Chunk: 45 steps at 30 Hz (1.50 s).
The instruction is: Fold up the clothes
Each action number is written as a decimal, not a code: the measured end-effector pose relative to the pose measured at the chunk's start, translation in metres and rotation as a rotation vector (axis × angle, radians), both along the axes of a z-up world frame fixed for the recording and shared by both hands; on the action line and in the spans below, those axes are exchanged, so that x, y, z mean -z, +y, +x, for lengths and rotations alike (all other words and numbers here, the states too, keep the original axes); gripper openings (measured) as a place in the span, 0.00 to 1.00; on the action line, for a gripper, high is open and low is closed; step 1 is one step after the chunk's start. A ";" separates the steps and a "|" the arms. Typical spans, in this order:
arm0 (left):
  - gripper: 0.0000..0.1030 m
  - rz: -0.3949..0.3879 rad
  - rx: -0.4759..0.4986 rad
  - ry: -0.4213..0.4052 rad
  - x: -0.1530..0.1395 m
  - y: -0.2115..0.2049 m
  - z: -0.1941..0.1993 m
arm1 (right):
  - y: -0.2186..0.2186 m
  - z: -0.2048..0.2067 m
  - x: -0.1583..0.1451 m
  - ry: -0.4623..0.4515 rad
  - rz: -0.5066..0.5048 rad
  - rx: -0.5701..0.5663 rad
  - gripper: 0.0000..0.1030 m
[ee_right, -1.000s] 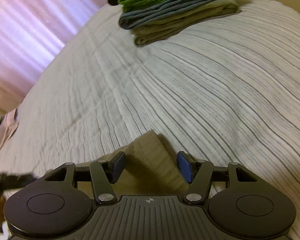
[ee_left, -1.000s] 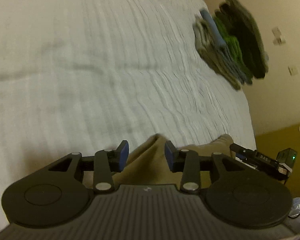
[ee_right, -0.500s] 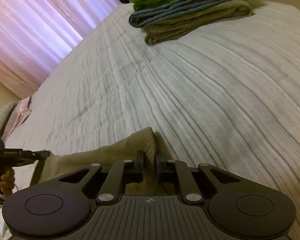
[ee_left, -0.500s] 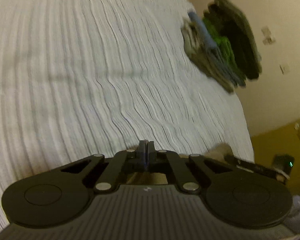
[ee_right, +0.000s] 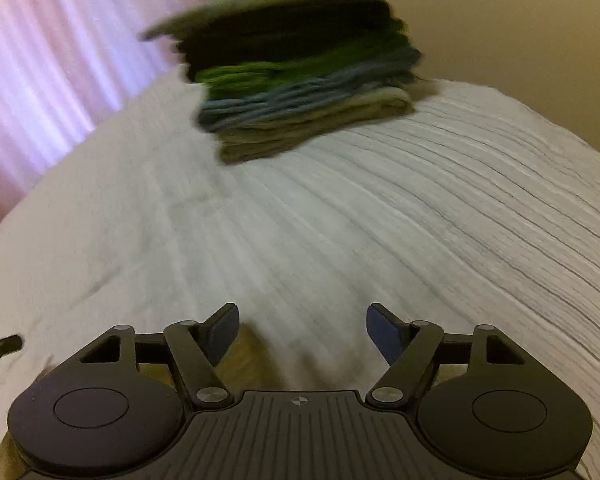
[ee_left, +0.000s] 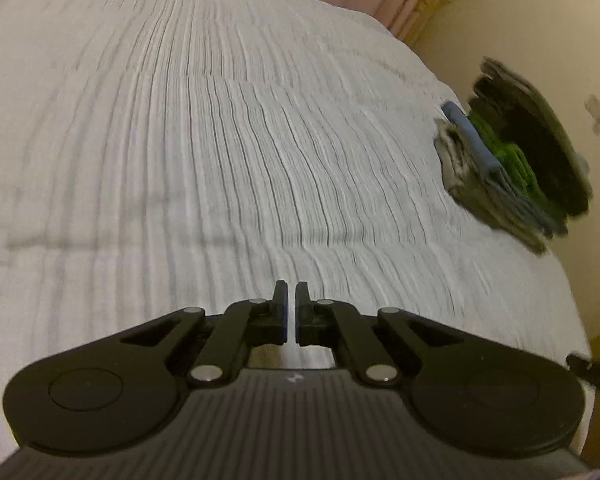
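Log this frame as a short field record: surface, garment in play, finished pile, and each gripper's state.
surface: white striped bedspread
garment: tan cloth, just below the right gripper
pile: stack of folded clothes at the far side of the bed, tan at bottom, blue, green and dark layers above
left gripper: nearly closed, nothing visible between its fingers
right gripper: open, empty

Ribbed white cloth bedspread (ee_left: pixel 228 152); matt black plastic claw (ee_right: pixel 302 330).

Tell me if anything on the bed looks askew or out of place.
The stack of folded clothes near the bed's far corner looks uneven: its layers do not line up, and the top grey-green piece juts out to the left past the ones below. The view is blurred, so details are unclear. The striped bedspread shows only mild creases.
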<state>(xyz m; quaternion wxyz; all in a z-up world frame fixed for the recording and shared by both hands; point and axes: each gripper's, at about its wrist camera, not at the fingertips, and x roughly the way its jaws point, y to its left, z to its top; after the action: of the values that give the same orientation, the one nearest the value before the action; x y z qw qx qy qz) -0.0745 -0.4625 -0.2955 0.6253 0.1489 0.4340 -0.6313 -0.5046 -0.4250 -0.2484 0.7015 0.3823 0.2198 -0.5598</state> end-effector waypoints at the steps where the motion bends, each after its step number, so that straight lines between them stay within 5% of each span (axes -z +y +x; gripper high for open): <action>1: 0.00 0.002 0.005 -0.007 -0.004 0.012 0.000 | 0.008 0.005 -0.002 0.011 0.003 -0.037 0.53; 5: 0.00 0.042 -0.002 0.026 -0.003 0.067 0.001 | 0.038 0.031 0.013 0.093 0.067 -0.181 0.47; 10: 0.00 0.146 -0.047 0.016 0.007 0.134 0.001 | 0.056 0.043 0.027 0.241 0.108 -0.139 0.47; 14: 0.01 0.166 -0.078 -0.029 0.004 0.186 0.013 | 0.064 0.050 0.011 0.229 0.092 -0.095 0.47; 22: 0.06 0.112 -0.340 -0.121 0.000 0.295 0.111 | 0.106 0.103 0.009 0.176 0.157 -0.080 0.47; 27: 0.06 0.302 -0.564 -0.189 0.015 0.356 0.193 | 0.148 0.158 0.002 0.160 0.219 -0.172 0.48; 28: 0.06 0.331 -0.596 -0.187 0.010 0.367 0.205 | 0.157 0.169 -0.003 0.162 0.228 -0.188 0.57; 29: 0.07 0.347 -0.605 -0.188 0.000 0.376 0.211 | 0.164 0.180 -0.008 0.165 0.240 -0.202 0.83; 30: 0.11 0.361 -0.612 -0.190 -0.011 0.384 0.217 | 0.172 0.190 -0.014 0.167 0.250 -0.212 0.90; 36: 0.30 0.384 -0.503 -0.217 -0.084 0.413 0.197 | 0.217 0.235 -0.062 0.148 0.283 -0.292 0.91; 45: 0.40 0.367 -0.292 -0.271 -0.143 0.412 0.135 | 0.267 0.227 -0.130 0.196 0.238 -0.215 0.99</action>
<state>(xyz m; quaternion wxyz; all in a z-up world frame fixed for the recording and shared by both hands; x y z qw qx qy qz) 0.0607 -0.0508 -0.1525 0.7247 0.2787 0.4701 -0.4197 -0.2781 -0.1579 -0.1181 0.6823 0.3807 0.3912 -0.4863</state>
